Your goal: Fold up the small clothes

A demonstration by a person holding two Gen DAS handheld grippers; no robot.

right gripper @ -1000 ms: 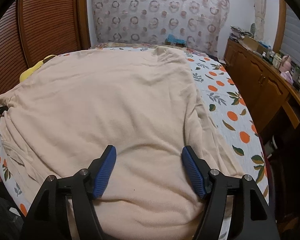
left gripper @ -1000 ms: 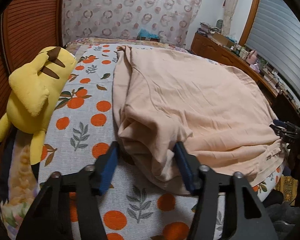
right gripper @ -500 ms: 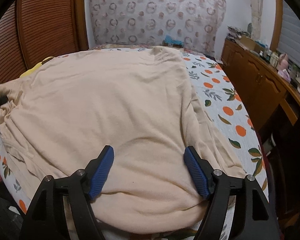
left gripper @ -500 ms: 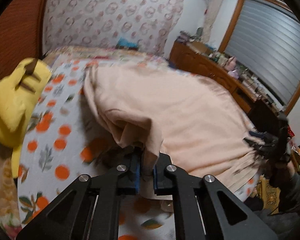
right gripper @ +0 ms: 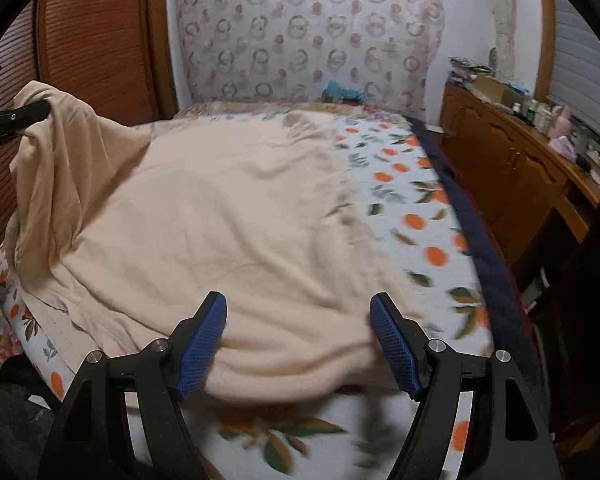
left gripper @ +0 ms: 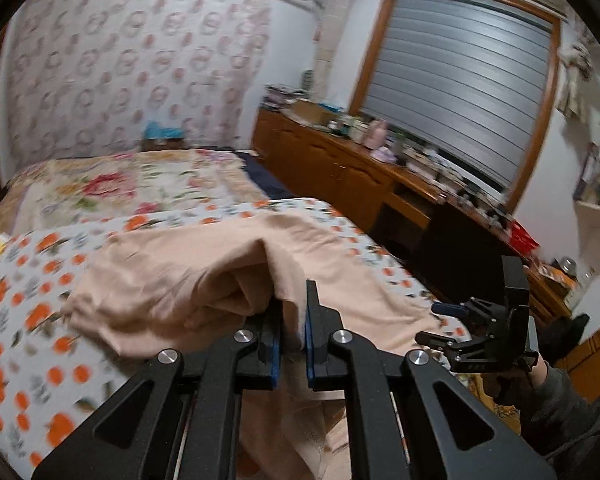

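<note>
Left claw (left gripper: 293, 334) clamps the raised peach garment (right gripper: 228, 216); right claw (right gripper: 298, 344) hovers, spread apart.

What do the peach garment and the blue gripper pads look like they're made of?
Peach garment: soft matte knit, probably cotton jersey; it drapes in loose folds where the left gripper pinches it, without sheen.
Blue pads on the right gripper: likely rubber or soft plastic, judging by the fine gridded texture; matte.
</note>
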